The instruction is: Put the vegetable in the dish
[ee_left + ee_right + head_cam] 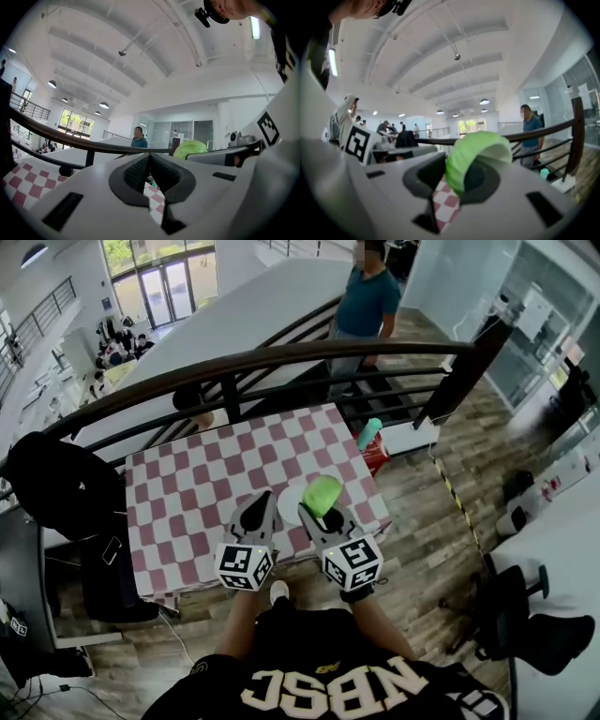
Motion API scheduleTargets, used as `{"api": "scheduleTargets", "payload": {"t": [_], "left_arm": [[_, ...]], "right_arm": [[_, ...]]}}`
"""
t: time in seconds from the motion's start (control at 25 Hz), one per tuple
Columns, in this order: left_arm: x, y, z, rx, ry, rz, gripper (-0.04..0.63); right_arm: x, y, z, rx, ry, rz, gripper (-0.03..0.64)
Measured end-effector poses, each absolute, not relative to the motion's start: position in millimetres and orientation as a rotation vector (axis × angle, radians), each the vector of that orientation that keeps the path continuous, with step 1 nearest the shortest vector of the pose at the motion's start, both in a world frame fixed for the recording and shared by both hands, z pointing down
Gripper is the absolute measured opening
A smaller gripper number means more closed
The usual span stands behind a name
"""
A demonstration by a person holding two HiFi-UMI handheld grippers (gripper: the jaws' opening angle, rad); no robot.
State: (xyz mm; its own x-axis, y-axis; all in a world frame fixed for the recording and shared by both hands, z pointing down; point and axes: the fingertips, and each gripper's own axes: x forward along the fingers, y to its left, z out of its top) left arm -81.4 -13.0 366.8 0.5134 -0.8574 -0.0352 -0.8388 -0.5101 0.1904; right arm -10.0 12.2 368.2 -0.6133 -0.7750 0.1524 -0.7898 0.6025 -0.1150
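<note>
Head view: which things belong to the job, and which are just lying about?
Job:
- green vegetable, gripped in the right tongs
- white dish
- checkered table

Lying about:
- teal bottle by the table's far corner
- black jacket

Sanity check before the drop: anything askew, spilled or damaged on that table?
Nothing stands out. The right gripper has its jaws closed on the green vegetable by the white dish. The checkered table shows no spill or damage. The left gripper is shut and empty.

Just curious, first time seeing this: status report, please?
Left gripper shut, empty. Right gripper shut on vegetable, beside dish. Nothing seen in the way.
</note>
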Motion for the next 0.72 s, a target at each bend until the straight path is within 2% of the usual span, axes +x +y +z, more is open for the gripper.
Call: {"api": "scheduleTargets", "payload": {"t": [0.28,0.72], "left_arm": [[-100,-59,397,2.557,-1.434,-0.160,0.020],[-83,-101,470,2.422,-1.392,-0.018,0.020]], "right_arm": [[-23,-29,398,1.279,-2.725,0.371,0.100],[17,-98,470,1.284,-2.639,0.668,0.100]]}}
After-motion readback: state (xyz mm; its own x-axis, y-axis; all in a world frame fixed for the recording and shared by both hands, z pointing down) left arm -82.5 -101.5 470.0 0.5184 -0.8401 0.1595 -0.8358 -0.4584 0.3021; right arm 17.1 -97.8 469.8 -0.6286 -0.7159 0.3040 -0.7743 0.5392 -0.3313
